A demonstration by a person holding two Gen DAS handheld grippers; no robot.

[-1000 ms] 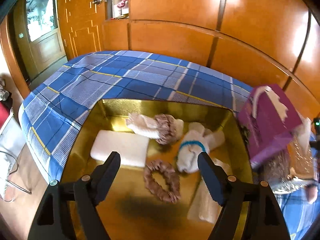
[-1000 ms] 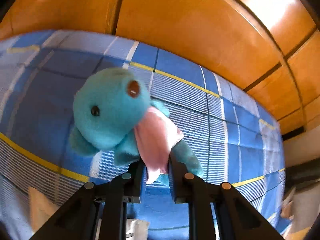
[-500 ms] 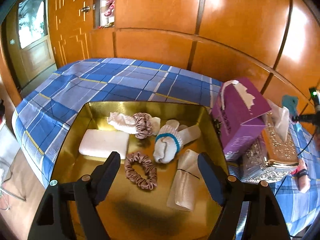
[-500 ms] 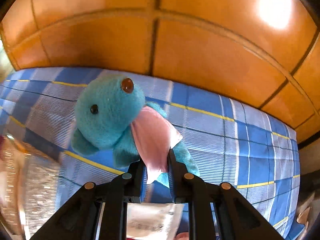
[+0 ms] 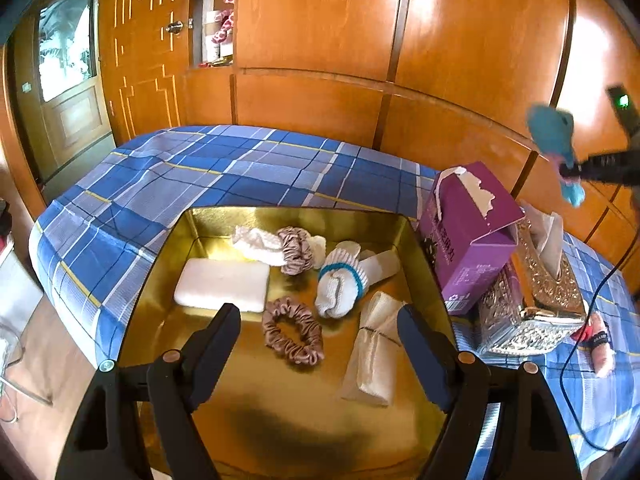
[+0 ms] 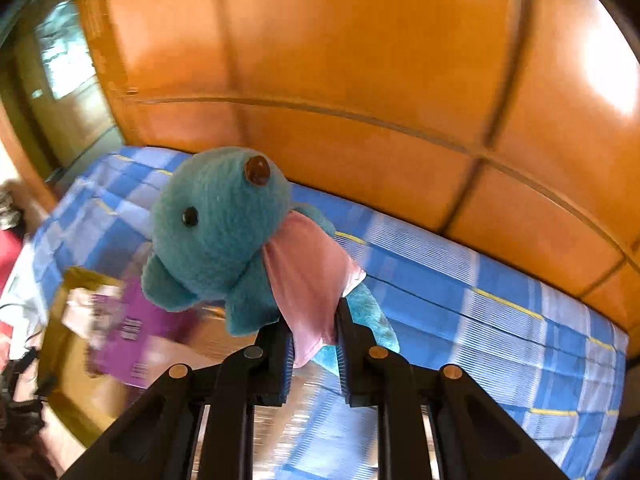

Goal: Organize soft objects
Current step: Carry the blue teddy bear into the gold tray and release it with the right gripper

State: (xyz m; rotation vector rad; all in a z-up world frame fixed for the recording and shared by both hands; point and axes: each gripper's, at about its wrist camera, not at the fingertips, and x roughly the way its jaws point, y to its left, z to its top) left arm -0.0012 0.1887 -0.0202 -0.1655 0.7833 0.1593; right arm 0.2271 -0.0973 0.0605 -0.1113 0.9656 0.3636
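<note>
- The right gripper (image 6: 313,330) is clenched on the pink cloth of a teal plush toy (image 6: 224,232), holding it in the air above the plaid-covered bed (image 6: 500,320).
- The left gripper (image 5: 319,322) is released, empty, above the gold tray (image 5: 172,236).
- In the tray lie scrunchies (image 5: 292,334), a rolled sock (image 5: 340,284) and a white pad (image 5: 222,284).
- A purple box (image 5: 468,236) stands just beside the tray.

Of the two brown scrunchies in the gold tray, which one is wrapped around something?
The far scrunchie: it encircles a white cloth roll. The near scrunchie lies flat and empty.
</note>
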